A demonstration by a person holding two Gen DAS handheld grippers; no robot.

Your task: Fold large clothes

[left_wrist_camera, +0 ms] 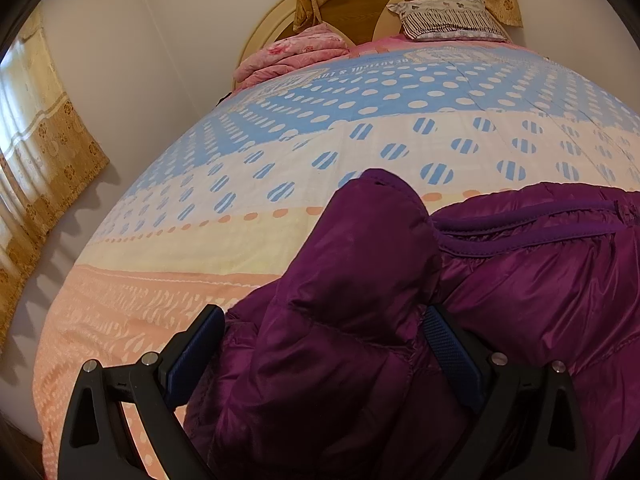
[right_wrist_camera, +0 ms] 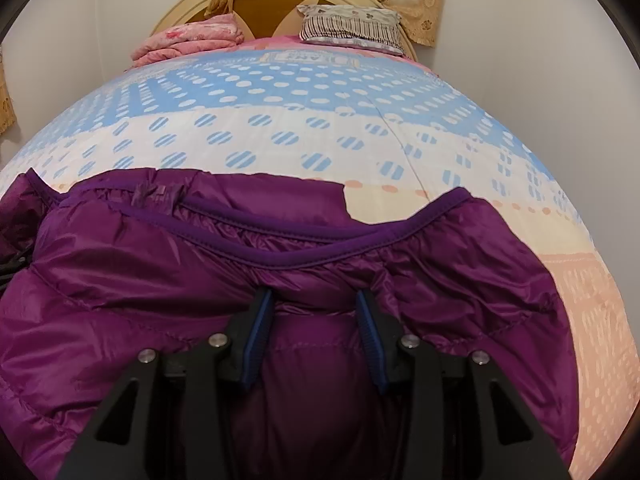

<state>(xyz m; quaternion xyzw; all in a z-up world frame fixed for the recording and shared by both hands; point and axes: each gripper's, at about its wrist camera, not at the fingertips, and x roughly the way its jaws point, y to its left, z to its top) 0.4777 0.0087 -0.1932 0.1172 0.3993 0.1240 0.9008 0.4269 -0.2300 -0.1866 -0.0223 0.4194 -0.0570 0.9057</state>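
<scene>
A purple jacket (right_wrist_camera: pixel 168 280) lies on the near part of the bed (right_wrist_camera: pixel 280 136), its long axis running left to right and its bound edge facing the far headboard (right_wrist_camera: pixel 264 12). The right gripper (right_wrist_camera: pixel 316 308), jaws partly apart, pinches a puffy fold of it. The left gripper (left_wrist_camera: pixel 324 328) stands wider, a bulge of jacket between its pads; whether they grip, I cannot tell. Only the left view shows the side curtain (left_wrist_camera: pixel 44 152).

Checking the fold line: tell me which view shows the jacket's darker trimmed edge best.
The right wrist view: the trimmed edge of the purple jacket runs nearly full width. The left wrist view shows only a short stretch at the right.
</scene>
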